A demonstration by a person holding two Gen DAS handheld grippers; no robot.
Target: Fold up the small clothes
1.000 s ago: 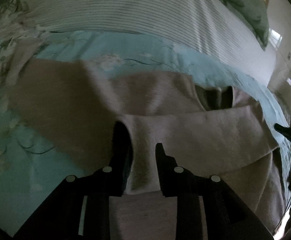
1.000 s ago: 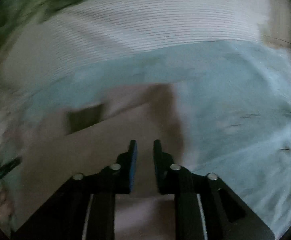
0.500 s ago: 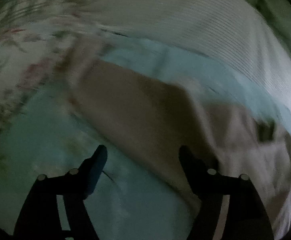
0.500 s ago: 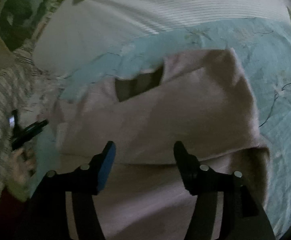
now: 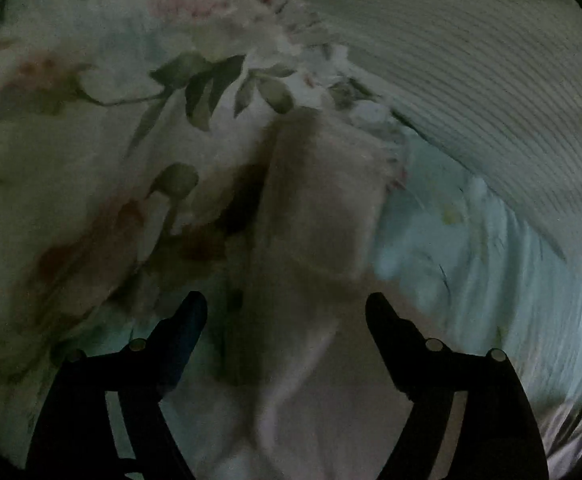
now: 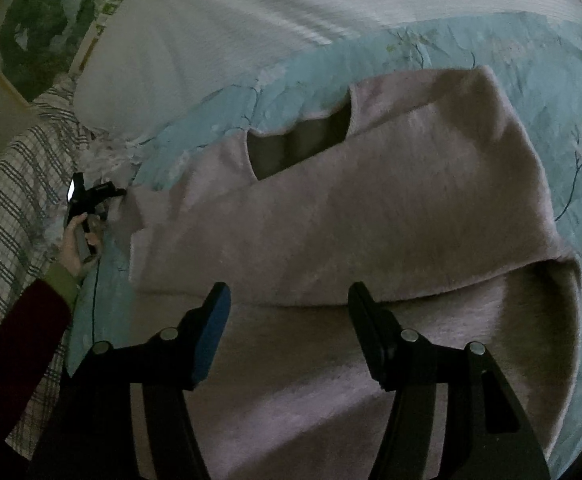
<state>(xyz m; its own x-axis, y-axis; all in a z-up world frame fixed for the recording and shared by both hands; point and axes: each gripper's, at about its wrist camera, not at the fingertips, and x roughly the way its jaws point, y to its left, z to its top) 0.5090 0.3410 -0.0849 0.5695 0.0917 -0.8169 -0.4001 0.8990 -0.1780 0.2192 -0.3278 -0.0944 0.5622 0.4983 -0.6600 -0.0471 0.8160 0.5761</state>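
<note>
**Bed-top fold: both claws released over the pink garment**

Dim light falls on a bed [image 6: 511, 44] spread with a pale blue floral sheet. Seen from the right wrist, the right claw [image 6: 287, 312] is held released, jaws wide apart, just above the pink garment [image 6: 391, 208], whose upper part is already laid over across the body. The left claw [image 5: 287, 316] is likewise released, and an unfolded sleeve [image 5: 319, 196] is seen stretching away between its jaws onto a floral quilt [image 5: 91, 120]. A striped pillow [image 6: 251, 12] lies beyond. The sleeve fold is judged to be in hand; next, its far end should be gripped and carried inward.
</note>
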